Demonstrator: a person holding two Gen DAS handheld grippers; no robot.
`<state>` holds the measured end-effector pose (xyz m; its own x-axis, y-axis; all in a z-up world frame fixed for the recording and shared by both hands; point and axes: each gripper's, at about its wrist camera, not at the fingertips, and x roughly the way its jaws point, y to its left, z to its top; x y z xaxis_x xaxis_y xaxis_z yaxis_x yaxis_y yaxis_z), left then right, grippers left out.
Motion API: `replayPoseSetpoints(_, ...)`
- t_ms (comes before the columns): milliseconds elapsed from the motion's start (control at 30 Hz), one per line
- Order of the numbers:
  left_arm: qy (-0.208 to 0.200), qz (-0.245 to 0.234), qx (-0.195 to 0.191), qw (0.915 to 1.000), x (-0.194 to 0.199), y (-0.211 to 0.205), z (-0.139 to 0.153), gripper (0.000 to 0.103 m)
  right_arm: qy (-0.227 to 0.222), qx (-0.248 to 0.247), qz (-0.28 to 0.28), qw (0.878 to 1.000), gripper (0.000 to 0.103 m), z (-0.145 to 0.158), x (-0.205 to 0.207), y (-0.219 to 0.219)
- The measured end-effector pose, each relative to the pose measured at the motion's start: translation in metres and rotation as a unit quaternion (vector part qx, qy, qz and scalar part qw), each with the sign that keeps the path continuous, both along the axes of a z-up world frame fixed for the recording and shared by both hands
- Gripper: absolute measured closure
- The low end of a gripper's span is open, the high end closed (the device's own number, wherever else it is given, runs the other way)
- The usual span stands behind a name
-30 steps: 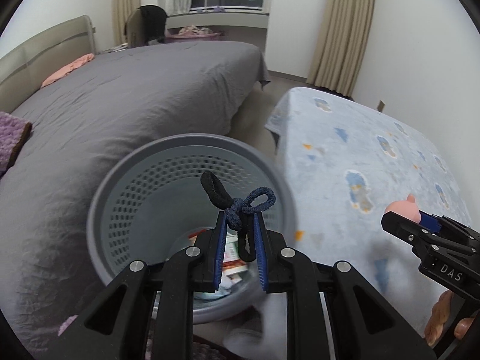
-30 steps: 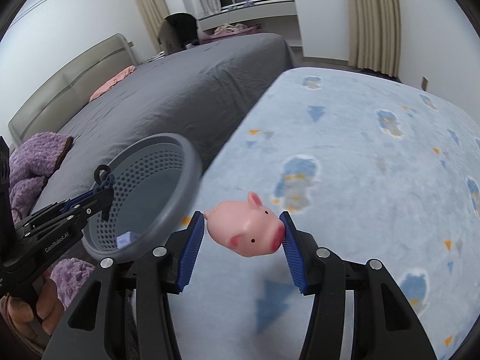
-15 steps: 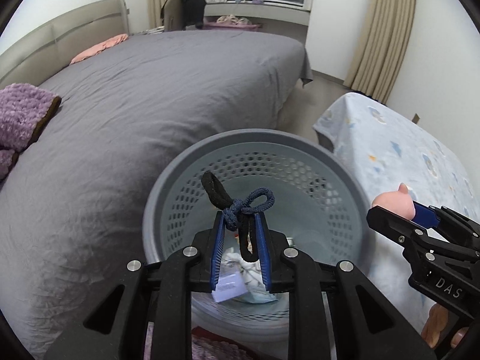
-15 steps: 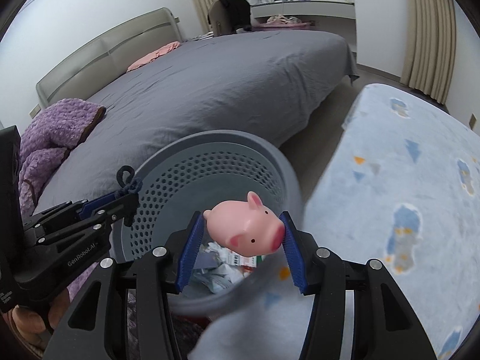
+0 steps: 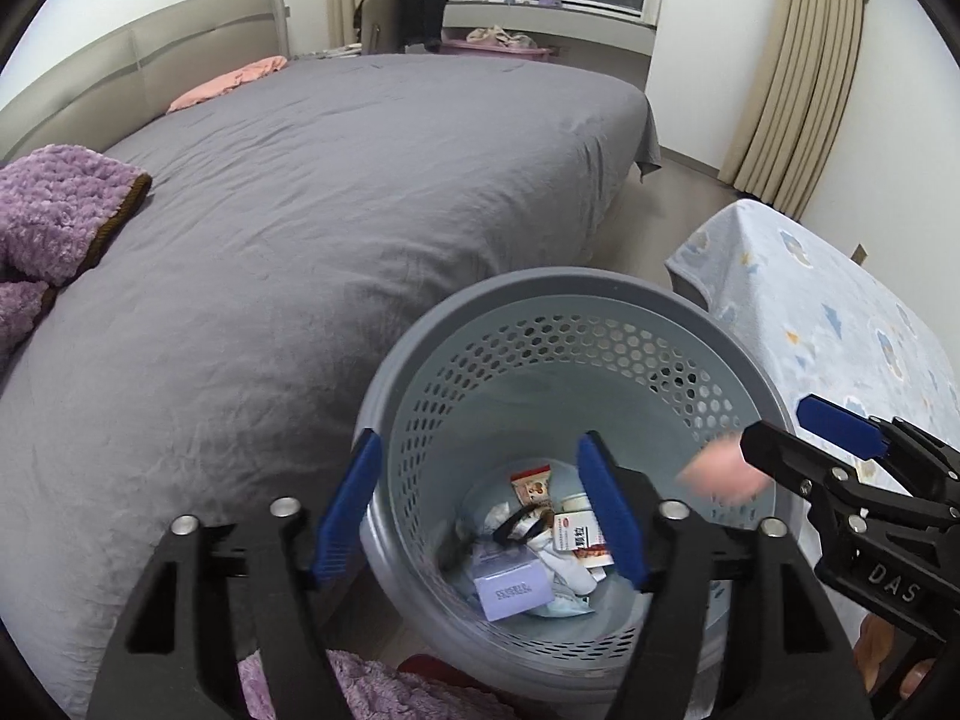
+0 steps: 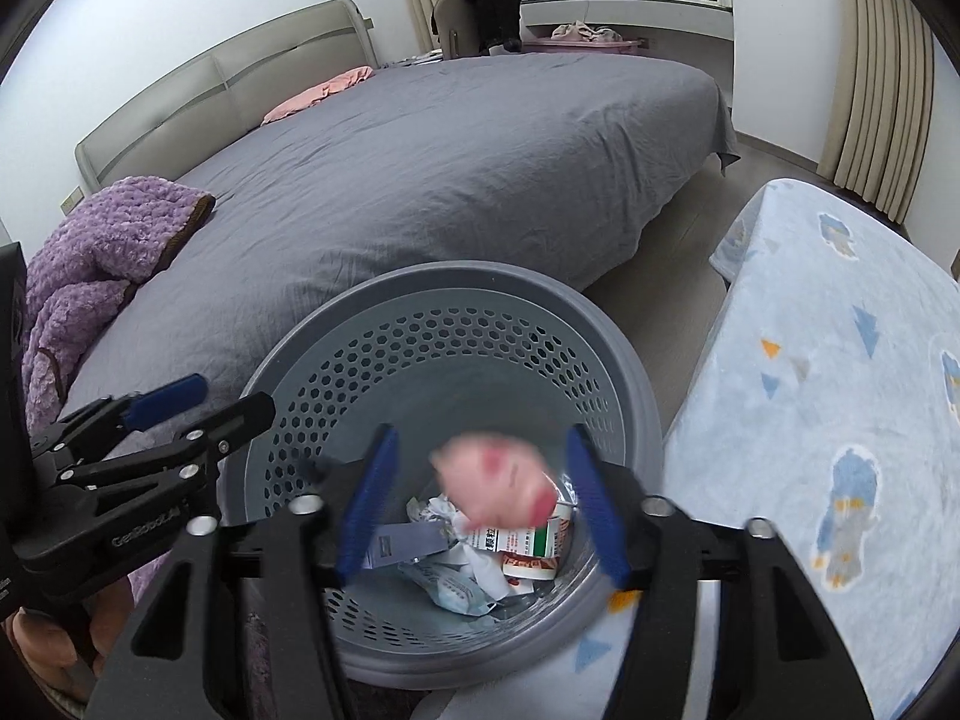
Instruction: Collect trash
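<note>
Trash basket (image 5: 576, 312) sits in the lower middle of both views, its grey perforated wall open to us from above, and we hover right over its mouth. Our left gripper (image 5: 480, 510) has its blue pads spread wide apart with nothing between them; through the gap we see the dark hair tie (image 5: 519, 525) lying on the heap at the bottom, among a purple card (image 5: 510, 585) and small printed boxes (image 5: 576, 537). Our right gripper (image 6: 480, 510) is likewise spread wide, and between its pads a blurred pink pig toy (image 6: 495, 486) hangs free, touching neither pad as far as we can tell. The blur suggests it is falling, straight down the basket's well. In the left view the same pink smear (image 5: 723, 471) shows at lower right, just inside the rim, beside the tip of the right gripper.

What matters now is simple: both claws sit above the opening, and the pig lies below and ahead of the right one, on a line into the basket and not over the blue patterned blanket (image 6: 840, 390) at the right edge. We judge this drop as good as made. Next pickings likely lie outside the basket, so both claws need to lift clear of the rim; the right one is nearer the blanket side, the left nearer the grey bed (image 5: 300, 210).
</note>
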<state>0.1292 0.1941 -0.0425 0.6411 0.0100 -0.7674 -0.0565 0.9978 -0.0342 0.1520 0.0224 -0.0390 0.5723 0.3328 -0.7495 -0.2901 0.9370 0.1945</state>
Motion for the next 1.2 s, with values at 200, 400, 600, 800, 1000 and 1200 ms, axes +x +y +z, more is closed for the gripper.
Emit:
replayPoseSetpoints(200, 0.006, 0.007, 0.006, 0.9999, -0.002, 0.005, -0.001, 0.031, 0.004, -0.002, -0.003, 1.0, 0.042, -0.001, -0.001, 0.003)
replayPoseSetpoints(400, 0.005, 0.015, 0.015, 0.9998, -0.006, 0.007, 0.001, 0.026, 0.003, -0.004, -0.007, 1.0, 0.042, -0.001, -0.004, 0.005)
replayPoseSetpoints(600, 0.003, 0.02, 0.024, 0.9995, -0.009, 0.007, 0.004, 0.016, 0.007, -0.001, -0.015, 1.0, 0.042, -0.002, -0.007, 0.001)
replayPoseSetpoints(800, 0.001, 0.025, 0.031, 0.9992, -0.011, 0.005, 0.006, 0.011, 0.005, 0.001, -0.021, 1.0, 0.041, 0.0, -0.01, -0.005)
replayPoseSetpoints(1000, 0.001, 0.025, 0.037, 0.999, -0.011, 0.002, 0.01, 0.008, 0.0, 0.005, -0.029, 1.0, 0.038, 0.003, -0.013, -0.01)
replayPoseSetpoints(1200, 0.001, 0.026, 0.043, 0.9987, -0.012, 0.0, 0.012, 0.007, -0.004, 0.008, -0.036, 0.999, 0.036, 0.006, -0.015, -0.015)
